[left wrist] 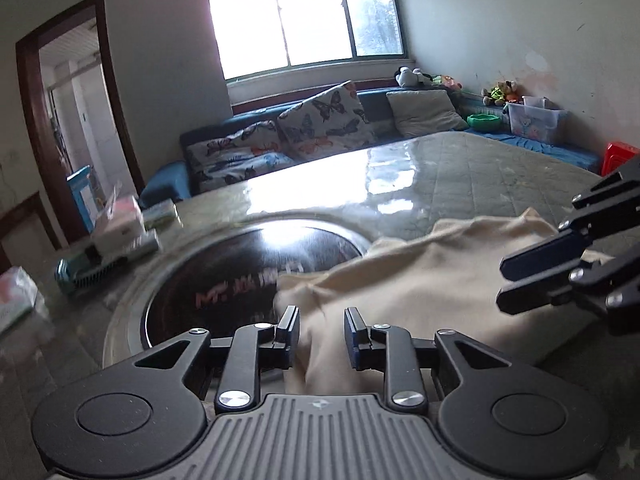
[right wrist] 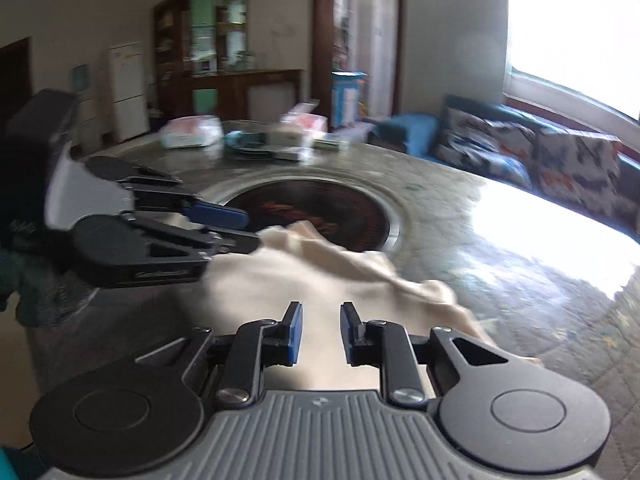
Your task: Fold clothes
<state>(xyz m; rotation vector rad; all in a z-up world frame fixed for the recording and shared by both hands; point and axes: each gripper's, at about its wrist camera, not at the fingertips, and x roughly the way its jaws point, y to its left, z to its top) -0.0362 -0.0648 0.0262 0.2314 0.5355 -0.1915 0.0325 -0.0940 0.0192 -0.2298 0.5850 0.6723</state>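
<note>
A cream garment [left wrist: 420, 280] lies crumpled on the round table, one edge over the dark cooktop [left wrist: 240, 276]. My left gripper [left wrist: 322, 320] is open just above the garment's near left edge, with cloth showing between its jaws. My right gripper [left wrist: 504, 286] enters from the right, open, over the garment's right side. In the right wrist view the garment [right wrist: 320, 276] spreads ahead of my open right gripper [right wrist: 320, 316]. My left gripper [right wrist: 250, 230] comes in from the left at the cloth's far corner, near the cooktop [right wrist: 312, 208].
The table [left wrist: 460, 176] has a glossy quilted cover. Boxes and packets [left wrist: 120, 228] lie at its far left edge, also shown in the right wrist view [right wrist: 248, 132]. A blue sofa with butterfly pillows [left wrist: 320, 120] stands under the window. A red stool [left wrist: 616, 156] stands at the right.
</note>
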